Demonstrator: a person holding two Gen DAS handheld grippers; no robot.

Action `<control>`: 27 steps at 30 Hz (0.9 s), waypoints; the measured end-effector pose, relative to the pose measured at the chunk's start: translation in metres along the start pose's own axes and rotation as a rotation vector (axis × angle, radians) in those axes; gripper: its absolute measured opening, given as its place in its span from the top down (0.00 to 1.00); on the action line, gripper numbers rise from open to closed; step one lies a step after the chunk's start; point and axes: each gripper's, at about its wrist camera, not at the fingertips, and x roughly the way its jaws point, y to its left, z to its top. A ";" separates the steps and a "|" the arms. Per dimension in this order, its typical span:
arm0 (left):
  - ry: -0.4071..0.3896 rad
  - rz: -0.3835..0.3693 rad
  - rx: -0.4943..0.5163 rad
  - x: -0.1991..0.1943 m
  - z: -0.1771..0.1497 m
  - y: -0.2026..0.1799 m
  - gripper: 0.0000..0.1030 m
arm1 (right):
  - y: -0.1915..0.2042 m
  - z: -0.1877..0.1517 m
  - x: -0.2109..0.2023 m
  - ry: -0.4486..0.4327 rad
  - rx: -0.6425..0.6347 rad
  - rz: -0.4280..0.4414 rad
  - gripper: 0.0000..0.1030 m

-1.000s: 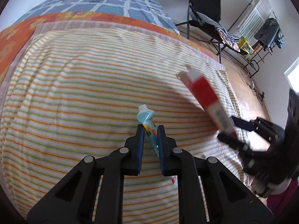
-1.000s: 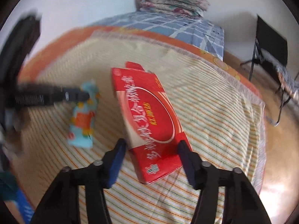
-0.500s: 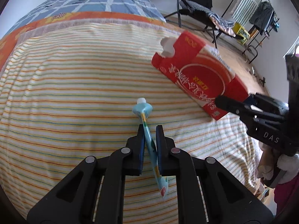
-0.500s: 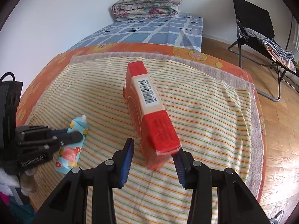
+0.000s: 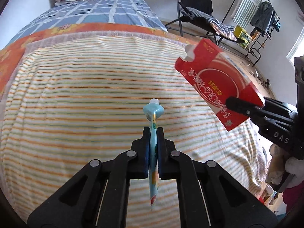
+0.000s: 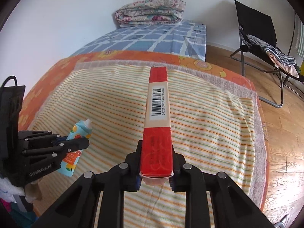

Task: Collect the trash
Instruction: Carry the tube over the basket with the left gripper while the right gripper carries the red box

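Note:
A flattened light-blue tube (image 5: 153, 112) with orange print and no cap hangs above the striped bedspread (image 5: 76, 98), and my left gripper (image 5: 153, 131) is shut on its middle. The tube (image 6: 79, 131) and left gripper (image 6: 81, 140) also show at the lower left of the right wrist view. My right gripper (image 6: 156, 146) holds a long red carton (image 6: 158, 98) by its near end, narrow barcode side up; its jaws are closing and the pads press both broad faces. From the left wrist view the carton (image 5: 214, 79) juts up-left from the right gripper (image 5: 233, 104), its torn flap at the far end.
The bed carries an orange floral sheet (image 6: 57, 72) and a blue checked cover (image 6: 152, 38) with a folded quilt (image 6: 150, 11) at the head. A black folding chair (image 6: 262, 38) with striped cloth stands on the wood floor (image 6: 285, 133) to the right. A drying rack (image 5: 266, 19) stands further off.
The carton has turned edge-on between the right fingers, which have narrowed onto it. Both grippers have risen a little with their loads, and the left fingers have squeezed the tube flat.

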 end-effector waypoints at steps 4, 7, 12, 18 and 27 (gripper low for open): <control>-0.016 -0.010 0.004 -0.030 -0.007 -0.001 0.96 | 0.009 -0.009 -0.031 -0.007 -0.002 0.029 0.80; -0.028 -0.011 0.014 -0.055 -0.015 -0.004 0.96 | 0.017 -0.018 -0.054 -0.013 -0.010 0.044 0.80; -0.042 -0.021 0.029 -0.093 -0.032 -0.008 0.96 | 0.036 -0.042 -0.097 -0.016 -0.023 0.083 0.80; -0.069 -0.016 0.065 -0.139 -0.065 -0.014 0.96 | 0.064 -0.081 -0.142 -0.012 -0.046 0.135 0.80; -0.049 -0.009 0.097 -0.180 -0.127 -0.014 0.96 | 0.105 -0.147 -0.185 0.032 -0.071 0.206 0.80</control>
